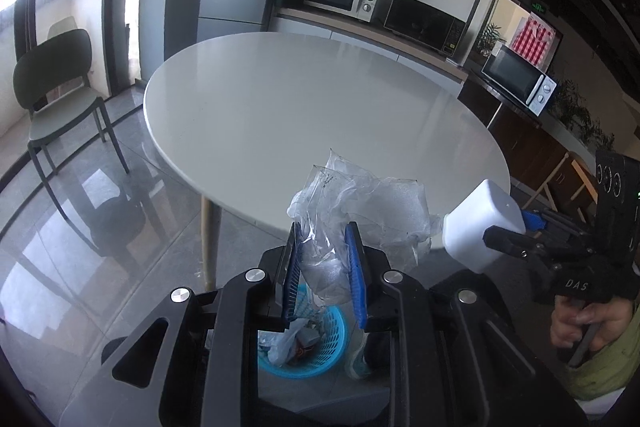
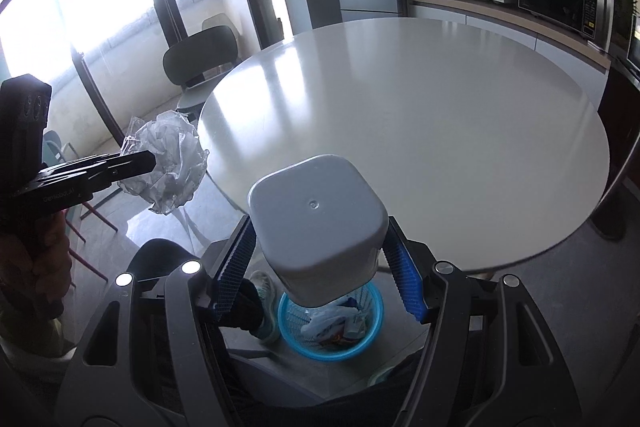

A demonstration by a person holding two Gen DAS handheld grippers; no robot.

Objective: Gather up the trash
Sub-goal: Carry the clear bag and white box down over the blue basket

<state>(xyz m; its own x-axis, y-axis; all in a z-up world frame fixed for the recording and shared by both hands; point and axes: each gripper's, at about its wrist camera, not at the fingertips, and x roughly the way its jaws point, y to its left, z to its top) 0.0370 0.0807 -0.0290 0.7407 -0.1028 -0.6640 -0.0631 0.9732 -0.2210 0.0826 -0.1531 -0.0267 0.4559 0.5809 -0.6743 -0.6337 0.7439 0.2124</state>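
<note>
- Gripping a crumpled clear plastic wrapper (image 1: 352,215), the left gripper (image 1: 325,247) has its blue-ribbed pads closed narrowly on the wrapper's lower part, with the rest of the wad billowing up and to the right above the fingertips.
- In the right wrist view the same wrapper (image 2: 170,161) shows at the tip of the left gripper (image 2: 148,161), held out past the left edge of the table.
- The right gripper (image 2: 320,251) has its jaws spread wide and clamped on a white square plastic container (image 2: 318,223), one pad on each side wall, the container's flat base turned toward the camera.
- From the left wrist view that container (image 1: 482,227) sits at the end of the right gripper (image 1: 496,239), just beside the wrapper, over the near rim of the table.
- A blue mesh waste basket (image 1: 332,343) stands on the grey tiled floor below both grippers, already holding a plastic bag and other scraps; in the right wrist view the basket (image 2: 288,327) lies directly under the container.
- The round white table (image 1: 304,115) is just beyond the held items.
- A person's hand (image 1: 588,323) grasps the right gripper's handle, and a light sneaker (image 2: 266,307) stands beside the basket.
- A green chair (image 1: 60,99) sits near the window, well apart from the table.
</note>
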